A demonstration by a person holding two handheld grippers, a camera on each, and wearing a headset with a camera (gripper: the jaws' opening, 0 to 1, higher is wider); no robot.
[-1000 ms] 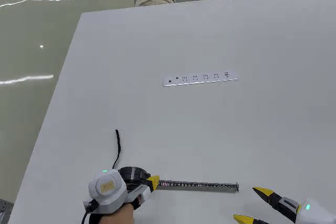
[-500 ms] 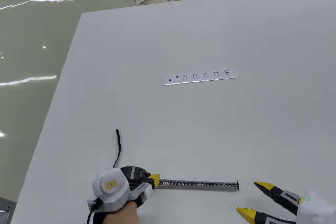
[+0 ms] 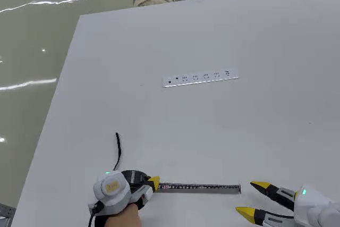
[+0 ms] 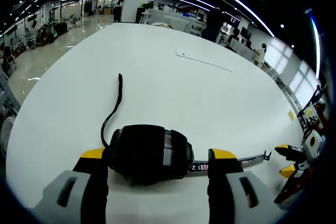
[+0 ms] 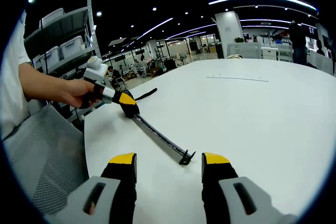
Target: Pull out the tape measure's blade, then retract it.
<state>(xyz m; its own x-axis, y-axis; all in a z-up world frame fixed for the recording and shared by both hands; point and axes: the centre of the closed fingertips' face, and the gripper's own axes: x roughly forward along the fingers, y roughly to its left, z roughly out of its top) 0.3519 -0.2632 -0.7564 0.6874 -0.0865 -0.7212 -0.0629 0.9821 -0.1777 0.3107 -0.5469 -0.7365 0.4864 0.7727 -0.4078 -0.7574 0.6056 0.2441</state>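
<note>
— White tabletop (image 3: 212, 35) first, wide, running off toward a glossy floor (image 3: 32, 35). Further back on it, well apart from the work, a long white power strip (image 3: 200, 78), lying flat.
— And the grippers?
— Left gripper (image 4: 158, 155) at the near edge, held in a hand (image 5: 79, 93), jaws clamped on the tape measure (image 3: 134, 178), one yellow tip on either side of the black case. Right gripper (image 3: 252, 199) off to the right, jaws apart, holding nothing, pointing back toward the tape.
— Whereabouts of the tape measure?
— Down on the tabletop, near the front left corner. Blade (image 3: 199, 187) drawn out, flat on the surface, stretching toward the right gripper.
— Touching it?
— No; stops just short of the yellow tips, with a gap between.
— Anything smaller?
— Thin black cord (image 3: 118, 150), trailing from the case across the tabletop, slightly curved. Smallest of all, the end hook (image 5: 186, 157) at the blade's tip, just ahead of the open jaws.
</note>
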